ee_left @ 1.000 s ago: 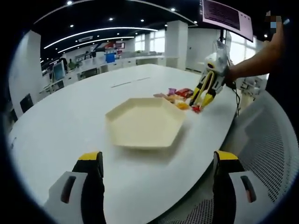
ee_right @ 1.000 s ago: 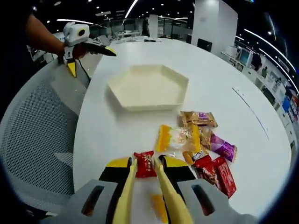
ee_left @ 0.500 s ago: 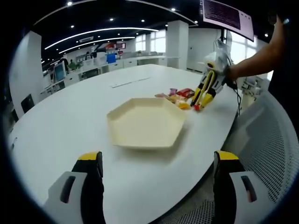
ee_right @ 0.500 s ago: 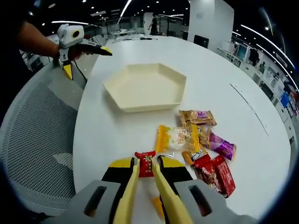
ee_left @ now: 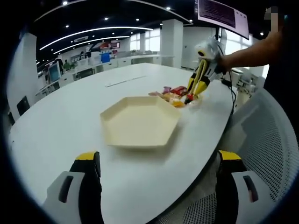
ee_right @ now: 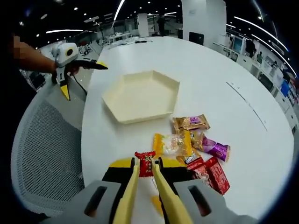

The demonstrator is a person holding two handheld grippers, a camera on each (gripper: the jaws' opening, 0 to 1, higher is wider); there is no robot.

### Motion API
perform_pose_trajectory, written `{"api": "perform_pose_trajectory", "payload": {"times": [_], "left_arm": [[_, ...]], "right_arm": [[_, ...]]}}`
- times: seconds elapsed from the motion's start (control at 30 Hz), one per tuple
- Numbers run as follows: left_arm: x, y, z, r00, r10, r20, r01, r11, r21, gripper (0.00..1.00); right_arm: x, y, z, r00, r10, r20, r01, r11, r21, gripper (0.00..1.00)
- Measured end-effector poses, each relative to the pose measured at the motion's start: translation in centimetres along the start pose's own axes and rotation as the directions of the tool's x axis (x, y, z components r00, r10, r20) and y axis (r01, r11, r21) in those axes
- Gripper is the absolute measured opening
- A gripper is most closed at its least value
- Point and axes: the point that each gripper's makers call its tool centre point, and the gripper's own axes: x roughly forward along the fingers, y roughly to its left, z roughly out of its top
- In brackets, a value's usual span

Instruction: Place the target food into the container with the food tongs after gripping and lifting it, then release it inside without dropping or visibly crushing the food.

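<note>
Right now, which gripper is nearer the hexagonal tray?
Left. The left gripper, open, hangs beside the tray's near edge, off the table. The right gripper sits farther back, past the snack pile, its tongs gripping a red candy.

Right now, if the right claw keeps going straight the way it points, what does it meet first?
Probably the yellow-wrapped snack, just ahead of the red candy the right claw holds in its tongs. The hexagonal tray lies beyond. If the claw is already lifted, it may pass over.

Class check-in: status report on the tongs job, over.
Right gripper shut on red candy, lifted off table. Left gripper open, idle. Tray empty, path clear.
</note>
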Motion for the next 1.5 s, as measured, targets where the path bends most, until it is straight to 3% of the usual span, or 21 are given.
{"api": "perform_pose_trajectory", "payload": {"times": [0.43,0.77,1.1,1.5], "left_arm": [[-0.1,0.3,-0.1,1.000,0.013,-0.002,-0.013,1.000,0.010,1.00],[-0.2,0.3,0.0,1.000,0.016,0.000,-0.016,1.000,0.004,0.99],[-0.3,0.7,0.0,0.999,0.039,0.001,-0.039,0.999,0.015,0.99],[-0.3,1.2,-0.2,0.998,0.065,-0.009,-0.065,0.997,0.030,0.98]], "right_arm": [[-2.9,-0.8,4.3,0.999,-0.023,-0.026,0.021,0.997,-0.070,0.19],[-3.7,-1.1,7.2,0.999,-0.031,-0.011,0.030,0.995,-0.095,0.20],[-2.4,-0.1,10.6,1.000,-0.010,-0.007,0.009,0.989,-0.146,0.20],[1.1,0.5,16.5,0.999,0.032,-0.009,-0.033,0.974,-0.224,0.20]]}}
